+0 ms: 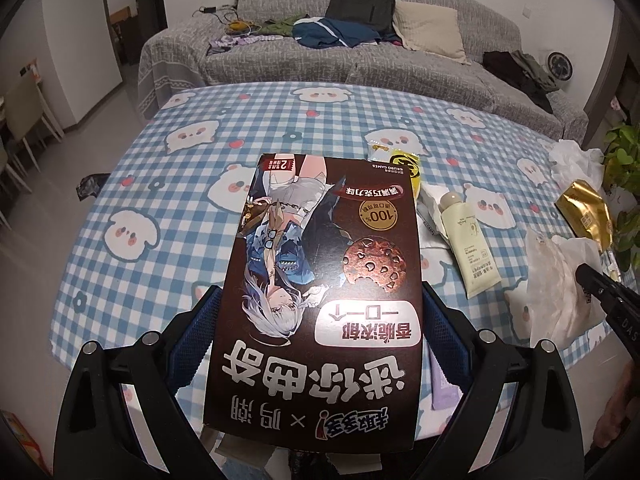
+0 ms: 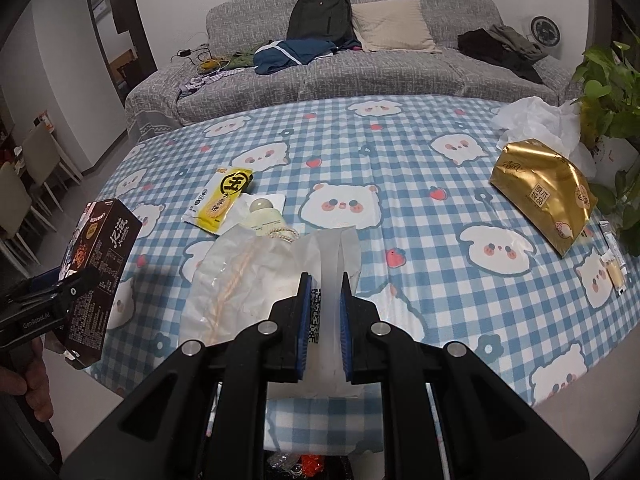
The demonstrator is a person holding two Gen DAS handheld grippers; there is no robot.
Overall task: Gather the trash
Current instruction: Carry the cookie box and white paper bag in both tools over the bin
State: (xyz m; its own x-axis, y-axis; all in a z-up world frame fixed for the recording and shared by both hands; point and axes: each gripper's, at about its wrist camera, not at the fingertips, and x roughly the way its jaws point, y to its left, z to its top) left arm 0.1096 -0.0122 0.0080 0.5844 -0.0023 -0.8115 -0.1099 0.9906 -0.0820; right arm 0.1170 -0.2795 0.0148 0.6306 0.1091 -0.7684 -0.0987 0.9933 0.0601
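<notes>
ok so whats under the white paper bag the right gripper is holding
The white paper bag, pinched by the right gripper, lies over the lower part of a pale yellow tube; only the tube's cap end shows. Beneath is checked tablecloth. Anything else under it is covered.

The flat cardboard cookie box [image 1: 320, 300] is dark brown with white lettering, a blue-clad, silver-haired cartoon figure and a brown chocolate-chip cookie, and it sits between the blue pads of the black left gripper [image 1: 320, 344]. Under it the tablecloth [image 2: 420, 184] is checked in light blue and white, strewn with white bear faces with pink cheeks and small red strawberries. On that cloth lie a yellow-and-white snack wrapper [image 2: 218, 200] with a black round mark, a pale cream tube [image 1: 474, 248], a shiny gold foil pack [image 2: 548, 196] and a translucent white plastic bag [image 2: 256, 280].
</notes>
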